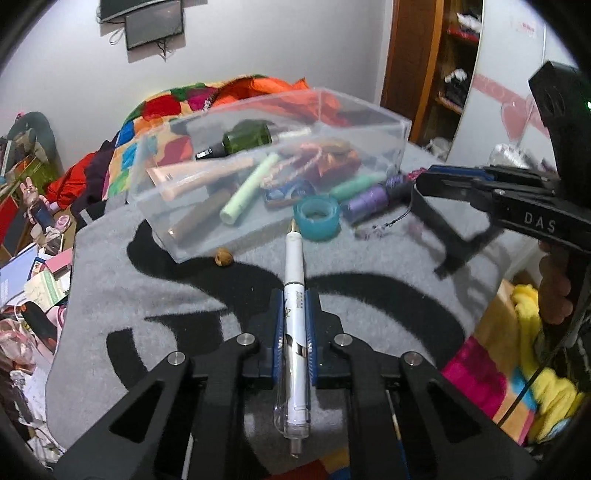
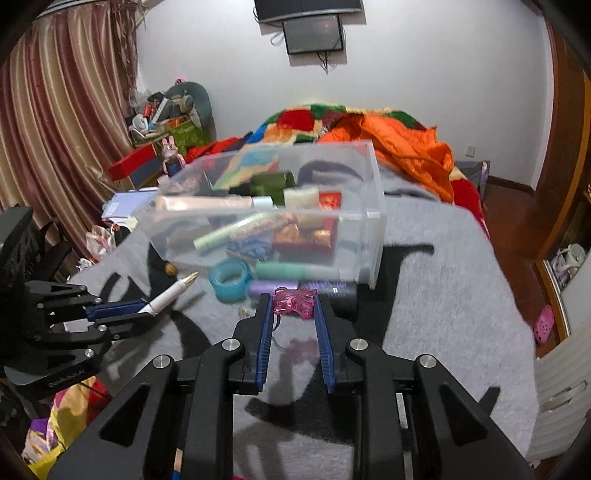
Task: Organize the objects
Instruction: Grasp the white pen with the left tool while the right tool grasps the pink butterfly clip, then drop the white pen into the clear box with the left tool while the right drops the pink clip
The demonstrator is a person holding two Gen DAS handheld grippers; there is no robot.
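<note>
A gray blanket point(image 2: 443, 295) with black markings covers the bed. At twelve o'clock, two dark screens point(image 2: 314, 33) hang on the white wall. Striped curtains point(image 2: 55, 129) hang at ten o'clock; a wooden shelf point(image 1: 443, 74) stands at one o'clock.

Colours and patterns, bed-top clutter and claws

Grey fuzzy blanket point(image 1: 369, 254) with big black shapes; clear plastic box point(image 1: 369, 110); white fountain pen point(image 1: 295, 295) with gold nib, in black left claw point(image 1: 294, 317) with blue pads; translucent teal tape ring point(image 1: 317, 218); purple thread spool point(image 1: 369, 201); mint green tube point(image 1: 247, 192); dark green bottle point(image 1: 247, 138); small tan nut point(image 1: 223, 256); translucent pink charm point(image 2: 295, 301) in black, blue-padded right claw point(image 2: 293, 302); orange quilt point(image 2: 406, 147); multicolour patchwork cover point(image 2: 295, 118); striped pink-gold curtain point(image 2: 66, 129); white wall point(image 2: 424, 74).
</note>
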